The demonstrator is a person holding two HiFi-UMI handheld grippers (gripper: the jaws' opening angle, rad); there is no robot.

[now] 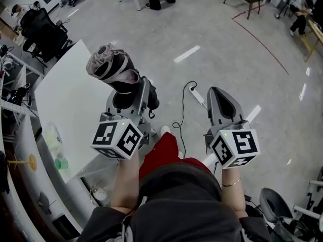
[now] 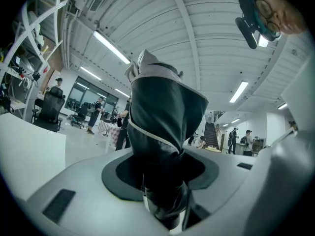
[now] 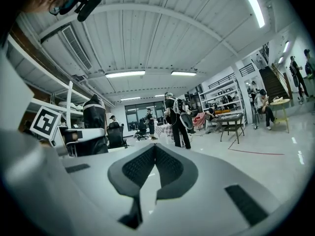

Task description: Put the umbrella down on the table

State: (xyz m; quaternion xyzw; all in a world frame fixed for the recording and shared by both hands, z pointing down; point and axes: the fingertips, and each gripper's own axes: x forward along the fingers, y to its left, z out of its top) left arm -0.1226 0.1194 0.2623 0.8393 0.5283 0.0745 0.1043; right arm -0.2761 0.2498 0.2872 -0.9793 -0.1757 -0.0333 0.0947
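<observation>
A folded black umbrella point(image 1: 111, 67) with pale grey trim stands upright in my left gripper point(image 1: 132, 92), whose jaws are shut on its lower part. In the left gripper view the umbrella point(image 2: 162, 127) rises out of the left gripper point(image 2: 162, 183) and fills the middle. It hangs over the right edge of the white table point(image 1: 65, 100), whose surface also shows at the left of the left gripper view point(image 2: 24, 146). My right gripper point(image 1: 219, 96) is to the right, over the floor, shut and empty; in its own view the right gripper point(image 3: 154, 149) has its pads meeting at the tips.
A plastic bottle point(image 1: 53, 135) and a small green thing point(image 1: 60, 163) sit near the table's front edge. A power strip point(image 1: 198, 96) with its cable lies on the floor between the grippers. A black office chair point(image 1: 43, 32) stands beyond the table. People stand far off.
</observation>
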